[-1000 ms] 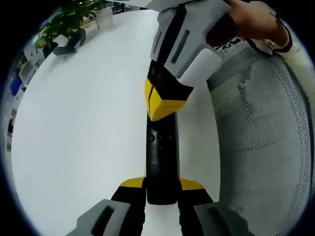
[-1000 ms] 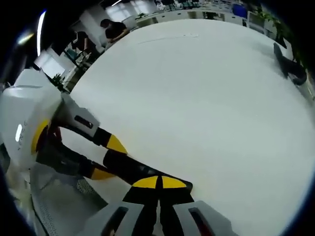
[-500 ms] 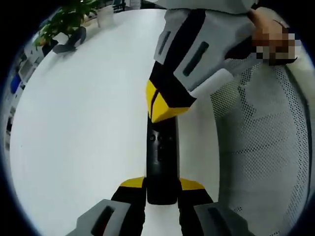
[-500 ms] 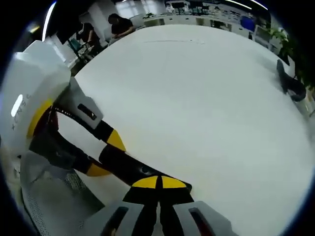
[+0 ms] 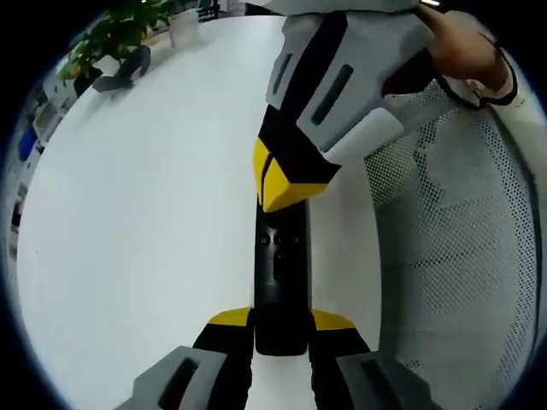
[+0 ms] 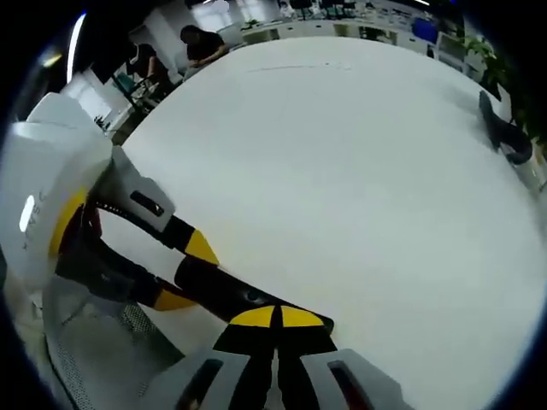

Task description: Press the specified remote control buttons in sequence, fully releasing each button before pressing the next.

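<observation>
A slim black remote [image 5: 279, 282] is clamped at its near end between the yellow-tipped fingers [image 5: 229, 319] of the left gripper [image 5: 280, 323], lying flat on a smooth white table [image 5: 145, 196]. The right gripper [image 5: 286, 188], held by a hand [image 5: 466, 51], is seen from the left gripper view with its yellow tips pressed together into a wedge over the remote's far end, just above small round buttons. In the right gripper view the right gripper's jaws are closed tip to tip over the remote [image 6: 226, 295]. A white perforated mesh chair [image 5: 461, 256] is set beside the table edge. A potted plant [image 5: 120, 30] is placed at the far rim. Compared with half a second ago, little has changed: the wedge remains over the same spot, tilted slightly differently.
</observation>
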Tool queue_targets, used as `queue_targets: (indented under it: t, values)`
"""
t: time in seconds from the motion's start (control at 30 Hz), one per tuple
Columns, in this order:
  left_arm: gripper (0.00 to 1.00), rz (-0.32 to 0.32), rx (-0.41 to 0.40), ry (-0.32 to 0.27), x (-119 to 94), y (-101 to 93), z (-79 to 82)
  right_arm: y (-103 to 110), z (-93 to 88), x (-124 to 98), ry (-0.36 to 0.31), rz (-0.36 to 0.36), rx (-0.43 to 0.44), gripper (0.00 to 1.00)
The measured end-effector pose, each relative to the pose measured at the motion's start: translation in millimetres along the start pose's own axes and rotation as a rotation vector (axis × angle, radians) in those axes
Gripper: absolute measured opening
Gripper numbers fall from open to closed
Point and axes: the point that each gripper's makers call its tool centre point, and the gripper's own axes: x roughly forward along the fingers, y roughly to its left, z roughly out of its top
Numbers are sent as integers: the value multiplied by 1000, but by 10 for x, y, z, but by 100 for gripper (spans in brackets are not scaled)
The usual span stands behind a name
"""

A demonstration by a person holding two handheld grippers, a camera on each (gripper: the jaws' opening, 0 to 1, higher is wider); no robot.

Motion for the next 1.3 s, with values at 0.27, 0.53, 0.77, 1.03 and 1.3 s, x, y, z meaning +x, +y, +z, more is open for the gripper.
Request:
queue_targets:
  t: [0.27, 0.53, 0.77, 1.03, 1.3]
  values:
    - [22, 7, 4, 2, -1, 3, -5, 32, -19, 0, 0, 11, 8, 0]
    - [22, 1, 1, 3, -1, 5, -4, 24, -23, 9, -7, 24, 51, 0]
    - [22, -6, -5, 2, -2, 4, -4, 23, -23, 18, 4, 18, 59, 0]
    - [22, -3, -10, 3, 0, 7, -1, 20, -18, -2, 16, 42, 76, 0]
    - [22, 3, -11, 2, -1, 2, -1, 81, -50, -9, 30, 53, 55, 0]
